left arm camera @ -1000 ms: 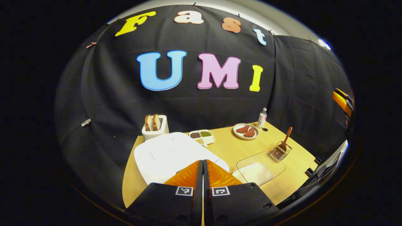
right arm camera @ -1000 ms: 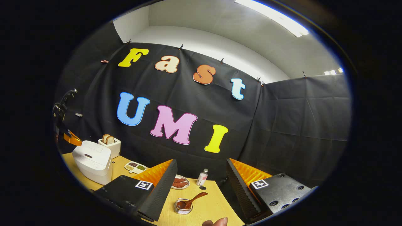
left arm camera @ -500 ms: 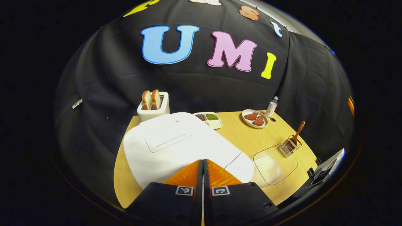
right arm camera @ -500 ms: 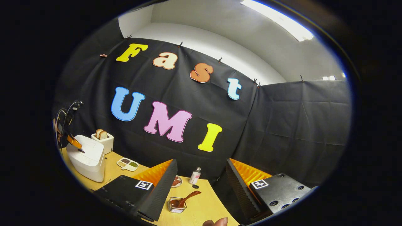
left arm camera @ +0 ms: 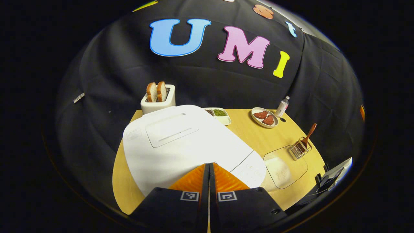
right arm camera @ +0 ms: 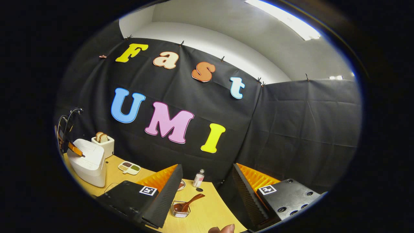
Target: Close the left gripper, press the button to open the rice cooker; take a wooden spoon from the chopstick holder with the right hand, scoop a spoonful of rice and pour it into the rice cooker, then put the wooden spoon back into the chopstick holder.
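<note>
The light wooden table (left arm camera: pixel 255 139) carried everything, and the biggest thing on it was the white rice cooker (left arm camera: pixel 181 142) with its flat lid down, at the near left in the left gripper view. The left gripper (left arm camera: pixel 209 168) had its two fingers pressed together with nothing between them, and their tips were over the near front edge of the cooker lid; whether they touched it I could not tell. The right gripper (right arm camera: pixel 207 184) had its fingers wide apart and held nothing, raised above the table. Right of the cooker lay a clear shallow tray with white rice (left arm camera: pixel 284 166). Just beyond that tray stood the small wire chopstick holder (left arm camera: pixel 300 149), and the brown wooden spoon (left arm camera: pixel 309 134) leaned in it with its handle pointing up and to the right. Behind the cooker stood a white toaster with two bread slices (left arm camera: pixel 157 97). Farther right were a white divided dish with grains (left arm camera: pixel 220 115), a white plate with reddish pieces (left arm camera: pixel 264 117) and a small bottle (left arm camera: pixel 282 106) near the far edge.
</note>
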{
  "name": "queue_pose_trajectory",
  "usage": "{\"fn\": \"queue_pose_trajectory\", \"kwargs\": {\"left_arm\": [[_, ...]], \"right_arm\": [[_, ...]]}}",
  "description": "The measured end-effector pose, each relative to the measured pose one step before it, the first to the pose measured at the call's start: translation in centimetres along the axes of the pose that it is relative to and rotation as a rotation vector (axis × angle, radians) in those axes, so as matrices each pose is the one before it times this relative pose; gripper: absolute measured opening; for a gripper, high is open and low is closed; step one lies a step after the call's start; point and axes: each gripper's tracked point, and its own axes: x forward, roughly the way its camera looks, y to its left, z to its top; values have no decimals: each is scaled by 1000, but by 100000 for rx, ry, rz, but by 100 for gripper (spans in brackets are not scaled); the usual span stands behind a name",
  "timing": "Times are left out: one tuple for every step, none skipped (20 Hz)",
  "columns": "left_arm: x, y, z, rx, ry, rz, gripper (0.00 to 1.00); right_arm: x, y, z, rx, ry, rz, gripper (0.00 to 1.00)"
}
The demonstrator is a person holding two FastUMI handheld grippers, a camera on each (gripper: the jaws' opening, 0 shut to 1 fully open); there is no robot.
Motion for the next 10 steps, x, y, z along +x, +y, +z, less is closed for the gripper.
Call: {"fn": "queue_pose_trajectory", "kwargs": {"left_arm": [[110,31,-273,-557,300,-94,7],[-8,78,-147,-672,603,-252,7],[74,-152,-27,-724,378,-414,8],[226,210,-427,-535,2233,-1,8],[-183,46,42,-941,351,-227,8],[260,-65,-282,-331,1137,16,8],[-142,1,331,308,-116,373,8],[-181,-74,330,1010,-644,586,8],[-422,-95,554,1206,-2136,782,8],[-512,7,774,1070,-3403,1103,8]], "right_arm": [[-85,-106,-87,-255,-11,26,97],[-15,-44,20,-445,-55,-1,97],[-68,-68,-135,-263,95,-19,97],[-29,-55,-42,34,265,-87,97],[-45,-118,-27,355,143,-101,97],[-175,-56,24,430,-20,-206,97],[-117,-97,37,141,-34,-192,97],[-77,-78,14,-38,-134,80,97],[-116,-3,-37,-304,-58,132,97],[-85,-168,-73,-520,-10,-194,97]]}}
